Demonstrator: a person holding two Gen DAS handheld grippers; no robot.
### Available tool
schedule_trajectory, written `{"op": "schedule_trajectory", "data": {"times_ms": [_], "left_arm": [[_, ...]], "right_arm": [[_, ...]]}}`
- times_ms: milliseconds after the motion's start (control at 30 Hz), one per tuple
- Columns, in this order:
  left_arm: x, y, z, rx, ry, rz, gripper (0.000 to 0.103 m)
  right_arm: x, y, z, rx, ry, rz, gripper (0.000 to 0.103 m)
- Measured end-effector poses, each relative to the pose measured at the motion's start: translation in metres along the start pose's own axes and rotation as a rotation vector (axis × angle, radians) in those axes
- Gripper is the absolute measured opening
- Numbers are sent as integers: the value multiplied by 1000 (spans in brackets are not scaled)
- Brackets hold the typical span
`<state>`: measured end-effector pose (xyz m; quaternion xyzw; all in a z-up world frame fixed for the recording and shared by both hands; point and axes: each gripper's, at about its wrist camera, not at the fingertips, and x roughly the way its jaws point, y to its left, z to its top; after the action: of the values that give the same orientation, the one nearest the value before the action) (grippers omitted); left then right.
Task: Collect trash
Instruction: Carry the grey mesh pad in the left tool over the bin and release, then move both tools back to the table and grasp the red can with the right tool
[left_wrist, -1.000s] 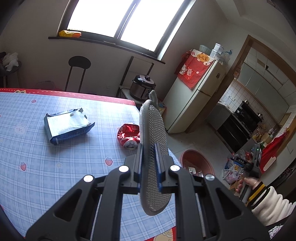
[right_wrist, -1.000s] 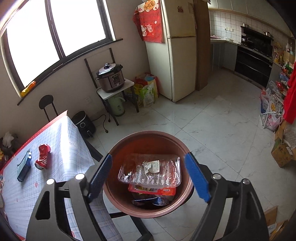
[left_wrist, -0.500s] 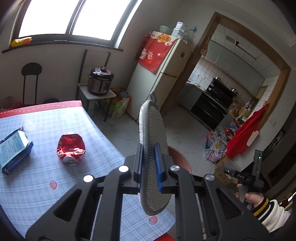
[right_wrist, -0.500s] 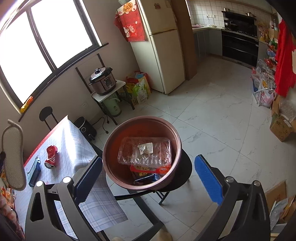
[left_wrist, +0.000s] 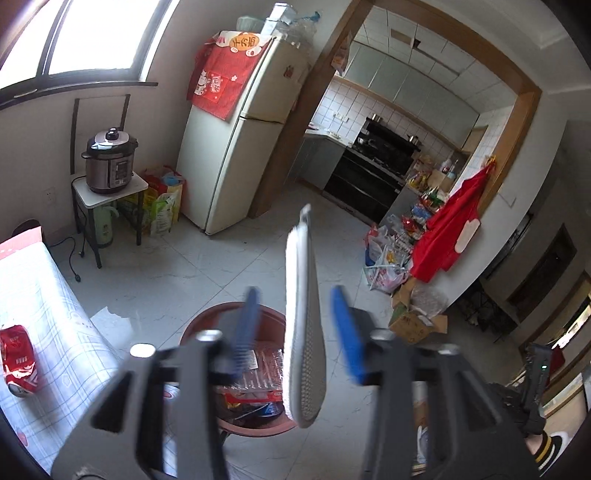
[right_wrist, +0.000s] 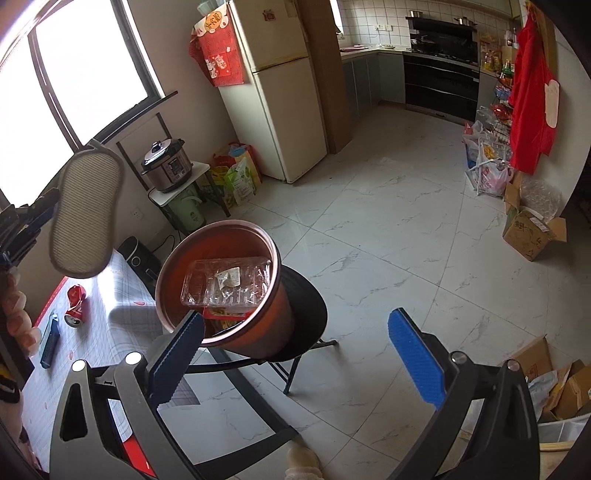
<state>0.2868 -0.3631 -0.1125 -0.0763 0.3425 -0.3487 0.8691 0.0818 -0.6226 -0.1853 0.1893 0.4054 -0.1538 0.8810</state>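
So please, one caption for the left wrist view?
Left tool open, its jaws just opened, the mesh pad loose between them above the bin.

Chinese characters are printed on the orange round sign (left_wrist: 244, 41) at the top of the red cloth (left_wrist: 221, 81) on the refrigerator (left_wrist: 236, 147), but they cannot be read with certainty. White marks are seen on the crushed red can (left_wrist: 16, 360) and dark print on the cardboard box (right_wrist: 528, 236), too small to be read.

Bin (right_wrist: 218, 291) on stool (right_wrist: 306, 314) — table (right_wrist: 107, 295) beside.
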Motion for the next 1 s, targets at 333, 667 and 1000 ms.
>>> {"op": "schedule_trajectory", "data": {"times_ms": [333, 667, 1000], "left_arm": [[-39, 30, -13, 11, -9, 149, 97], [-188, 141, -66, -79, -84, 456, 98], [-342, 234, -141, -280, -149, 712, 98]], "right_arm": [[-3, 8, -3, 13, -8, 47, 98], [25, 125, 1, -113, 34, 223, 98], [52, 275, -23, -351, 140, 411, 98]]}}
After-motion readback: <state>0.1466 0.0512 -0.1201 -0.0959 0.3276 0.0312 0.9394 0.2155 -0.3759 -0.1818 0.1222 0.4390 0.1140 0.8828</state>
